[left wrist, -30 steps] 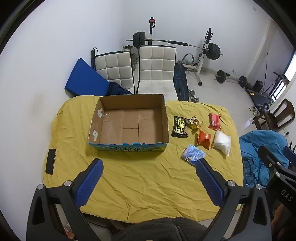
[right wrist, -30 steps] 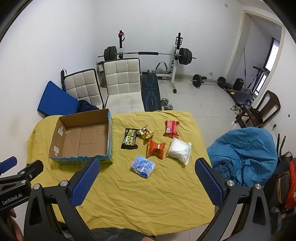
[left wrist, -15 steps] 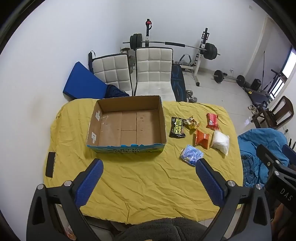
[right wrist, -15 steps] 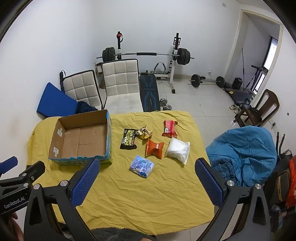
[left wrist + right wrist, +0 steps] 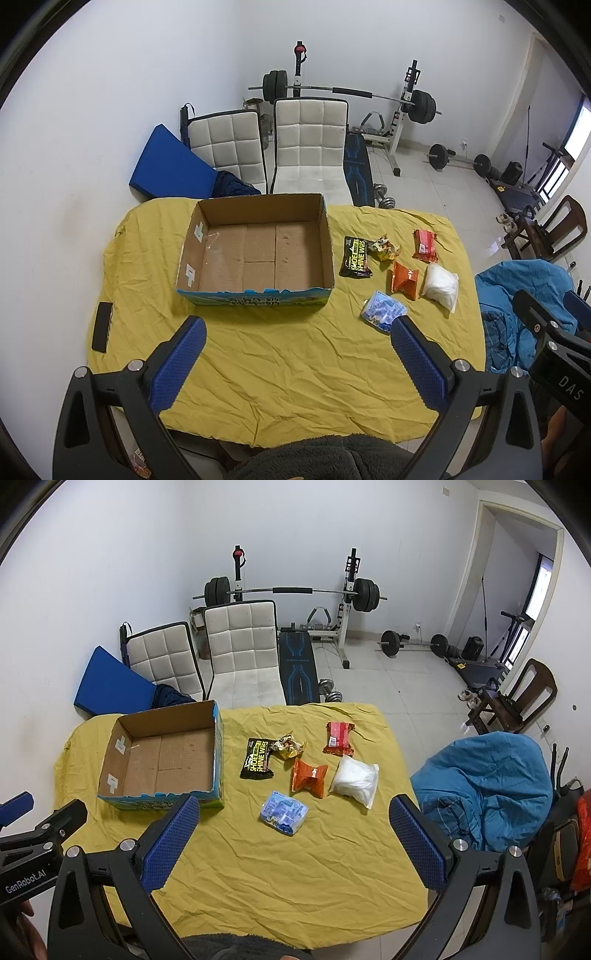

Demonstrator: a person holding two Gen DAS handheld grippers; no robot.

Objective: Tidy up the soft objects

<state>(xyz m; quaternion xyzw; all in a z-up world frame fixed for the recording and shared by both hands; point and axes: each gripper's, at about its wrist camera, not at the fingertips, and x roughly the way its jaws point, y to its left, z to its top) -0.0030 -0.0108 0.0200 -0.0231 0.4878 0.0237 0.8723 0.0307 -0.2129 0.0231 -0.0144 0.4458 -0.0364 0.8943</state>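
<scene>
Both grippers hover above the near edge of a table draped in a wrinkled yellow cloth (image 5: 295, 354), and each holds nothing. The left gripper (image 5: 295, 332) has its blue-padded fingers spread wide; the open cardboard box (image 5: 255, 251) sits straight ahead of it, past the fingertips, its brown floor bare. The right gripper (image 5: 293, 810) is likewise spread wide.

The soft packets lie in a loose cluster to the right of the box, ahead of the right gripper. Nearest its fingertips is a blue packet (image 5: 283, 812), lying between the two fingers in the right wrist view. Farther out come an orange packet (image 5: 309, 777) and a white bag (image 5: 354, 781), just beside each other. Beyond them lie a black shoe-shine wipes packet (image 5: 257, 759), touching a crumpled gold wrapper (image 5: 288, 746), and a red packet (image 5: 338, 738).

A dark phone (image 5: 102, 326) lies on the cloth left of the box.
</scene>
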